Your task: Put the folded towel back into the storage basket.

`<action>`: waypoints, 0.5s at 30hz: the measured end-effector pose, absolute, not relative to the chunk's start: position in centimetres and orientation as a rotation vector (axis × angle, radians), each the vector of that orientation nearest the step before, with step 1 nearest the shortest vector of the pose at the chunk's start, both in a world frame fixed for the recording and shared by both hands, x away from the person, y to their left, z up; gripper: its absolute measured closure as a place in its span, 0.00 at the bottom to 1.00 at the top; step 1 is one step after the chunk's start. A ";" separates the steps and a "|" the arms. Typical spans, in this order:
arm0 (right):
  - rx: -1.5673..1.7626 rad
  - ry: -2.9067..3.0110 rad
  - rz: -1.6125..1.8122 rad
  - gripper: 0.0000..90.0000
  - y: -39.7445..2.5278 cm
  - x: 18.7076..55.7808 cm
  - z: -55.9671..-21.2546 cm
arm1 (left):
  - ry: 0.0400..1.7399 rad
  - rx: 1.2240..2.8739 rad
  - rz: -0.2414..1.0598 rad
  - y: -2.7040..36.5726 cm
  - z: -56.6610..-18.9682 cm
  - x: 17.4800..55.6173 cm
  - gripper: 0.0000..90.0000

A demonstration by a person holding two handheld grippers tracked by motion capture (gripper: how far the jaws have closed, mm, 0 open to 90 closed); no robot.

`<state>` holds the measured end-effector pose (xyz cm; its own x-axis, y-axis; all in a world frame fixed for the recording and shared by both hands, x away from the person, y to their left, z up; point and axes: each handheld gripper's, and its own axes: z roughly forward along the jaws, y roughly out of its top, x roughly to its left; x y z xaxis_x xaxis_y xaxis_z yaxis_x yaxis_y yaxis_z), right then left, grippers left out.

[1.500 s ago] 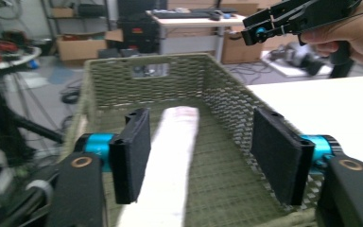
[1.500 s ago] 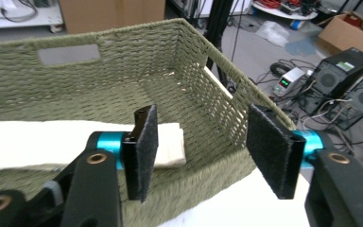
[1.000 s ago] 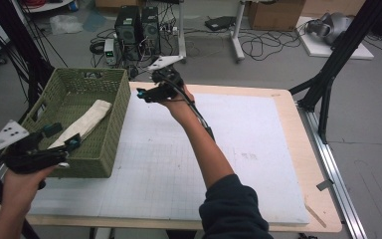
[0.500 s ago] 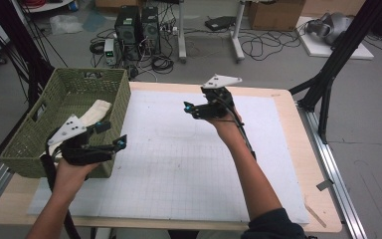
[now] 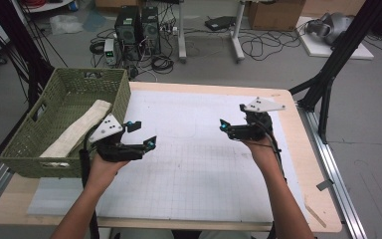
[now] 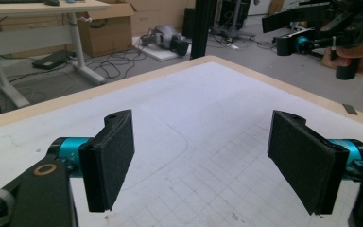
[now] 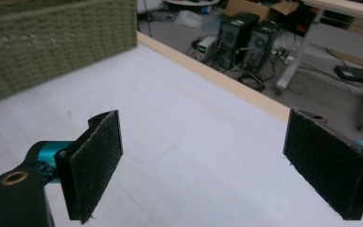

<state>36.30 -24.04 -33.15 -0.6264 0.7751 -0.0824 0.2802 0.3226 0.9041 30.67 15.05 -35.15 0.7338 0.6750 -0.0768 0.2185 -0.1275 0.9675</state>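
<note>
High view: both tongs, left (image 5: pixel 139 133) and right (image 5: pixel 222 124), gape wide and empty; the left could knock the basket (image 5: pixel 25 144) at nine o'clock, spilling its cloth (image 5: pixel 79 130).

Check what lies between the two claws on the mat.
Nothing: in the high view, the white gridded mat is bare between the left claw and right claw.
</note>
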 end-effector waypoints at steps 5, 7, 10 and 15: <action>0.985 2.043 1.256 0.13 -26.7 34.1 -34.8 | 0.700 1.705 0.433 13.4 -36.2 30.9 0.27; 0.996 2.038 1.240 0.13 -27.5 33.0 -35.6 | 0.696 1.714 0.432 12.8 -36.8 30.9 0.27; 1.012 2.021 1.240 0.13 -28.5 31.5 -36.7 | 0.696 1.723 0.421 12.0 -37.8 30.9 0.27; 1.033 2.005 1.212 0.13 -29.8 29.6 -38.6 | 0.693 1.742 0.414 11.5 -38.9 30.9 0.27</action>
<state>29.63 -29.76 -38.58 -0.5371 0.8397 -0.0796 0.3202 0.2903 0.9018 30.86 11.48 -38.88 0.7627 0.6423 -0.0763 0.2365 -0.1671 0.9572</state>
